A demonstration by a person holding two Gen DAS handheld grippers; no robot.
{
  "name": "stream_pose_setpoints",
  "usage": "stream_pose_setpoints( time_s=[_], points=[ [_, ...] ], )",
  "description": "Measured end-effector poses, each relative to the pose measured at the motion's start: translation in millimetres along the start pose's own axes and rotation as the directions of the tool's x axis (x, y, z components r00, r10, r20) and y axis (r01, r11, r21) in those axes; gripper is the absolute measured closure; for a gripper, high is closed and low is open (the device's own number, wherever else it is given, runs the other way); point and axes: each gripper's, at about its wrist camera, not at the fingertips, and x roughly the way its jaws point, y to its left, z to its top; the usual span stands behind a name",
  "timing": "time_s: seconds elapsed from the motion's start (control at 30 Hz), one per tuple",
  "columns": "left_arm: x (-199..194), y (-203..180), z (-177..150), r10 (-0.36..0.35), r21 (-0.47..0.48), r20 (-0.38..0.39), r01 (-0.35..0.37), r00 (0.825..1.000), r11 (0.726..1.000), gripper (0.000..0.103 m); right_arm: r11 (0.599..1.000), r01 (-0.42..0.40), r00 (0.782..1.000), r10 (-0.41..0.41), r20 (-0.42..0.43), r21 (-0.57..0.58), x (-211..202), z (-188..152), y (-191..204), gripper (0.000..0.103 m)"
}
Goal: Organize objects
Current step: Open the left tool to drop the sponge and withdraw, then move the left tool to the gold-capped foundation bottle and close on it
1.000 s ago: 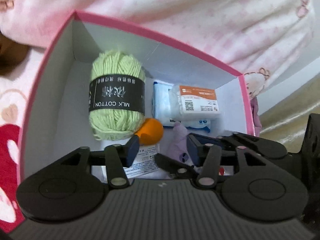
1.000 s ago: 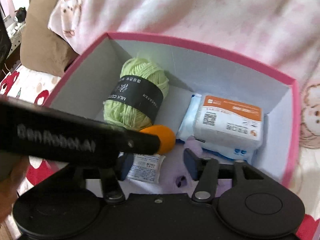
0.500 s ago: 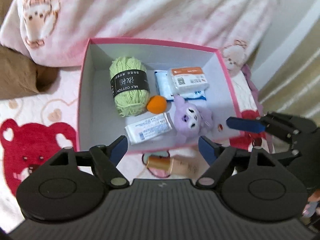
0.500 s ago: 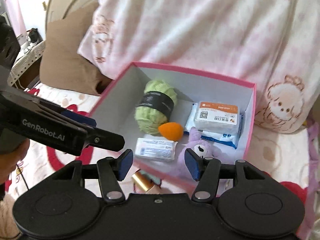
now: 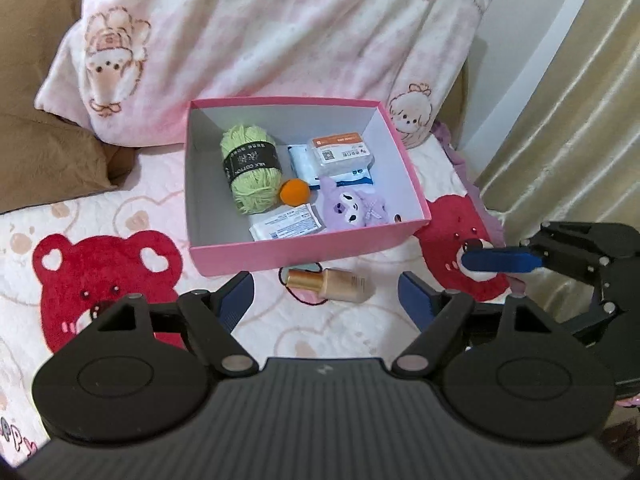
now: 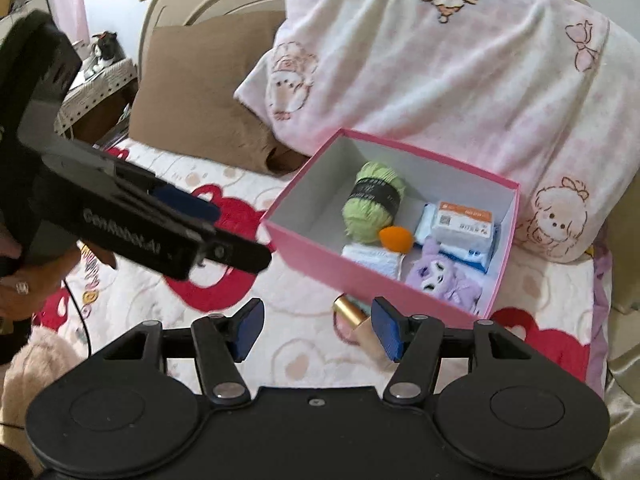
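The pink box point(image 5: 308, 258) sat on the bed, close against a plush pink pillow point(image 5: 280, 32), and held five things: a ball of green yarn point(image 5: 250, 172) in a black paper band, an orange teardrop sponge point(image 5: 295, 192) just beside it, a flat sachet point(image 5: 286, 228) at the near wall, a purple plush toy point(image 5: 352, 208), and a stack of soft wipe packs point(image 5: 340, 156) at the far right. One thing lay outside, just beside the box's near wall: a small beige bottle point(image 5: 334, 284) with a gold cap, on its side over a dark hair tie point(image 5: 308, 300). The step in hand looked like the pause between placements, with the bottle the likely next pick. The left gripper point(image 5: 326, 300) hung above it with its blue-padded fingers wide and nothing between them, its jaws having just been opening. The right gripper point(image 6: 316, 330) also stood open and empty over the bottle; its jaws too had just been opening a little. The next move would call for a descent with the fingers across the bottle's narrow width, since its smooth round body could roll on the soft fleece bedspread point(image 5: 132, 216), and for leaving the hair tie clear. The box looked like stiff card, with a matte white inside.
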Motion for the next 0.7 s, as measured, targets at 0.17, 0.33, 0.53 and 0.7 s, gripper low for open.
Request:
stream_pose_setpoints(
  time_s=[0.17, 0.33, 0.53, 0.7],
  points=[
    [-13.6, -0.8, -28.6, 0.014, -0.034, 0.004, -0.014, 1.000, 0.999, 0.024, 1.000, -0.003, 1.000, 0.003, 0.002, -0.024, -9.6, -14.3, 11.7, 0.038],
    [-9.4, -2.3, -56.8, -0.009, -0.059, -0.001, 0.009, 1.000, 0.998, 0.024, 0.999, -0.007, 1.000, 0.007, -0.002, -0.040, -10.2, -32.0, 20.5, 0.038],
    [7.0, -3.1, -72.2, 0.039, -0.054, 0.031, -0.037, 0.999, 0.998, 0.024, 0.999, -0.010, 1.000, 0.009, -0.021, -0.047, 4.4, -47.1, 22.3, 0.038],
    [35.1, 4.0, -75.2, 0.033, -0.099, 0.019, -0.031, 0.999, 0.995, 0.024, 0.996, 0.006, 1.000, -0.007, -0.010, -0.089, 25.9, -56.6, 16.6, 0.038]
  ],
)
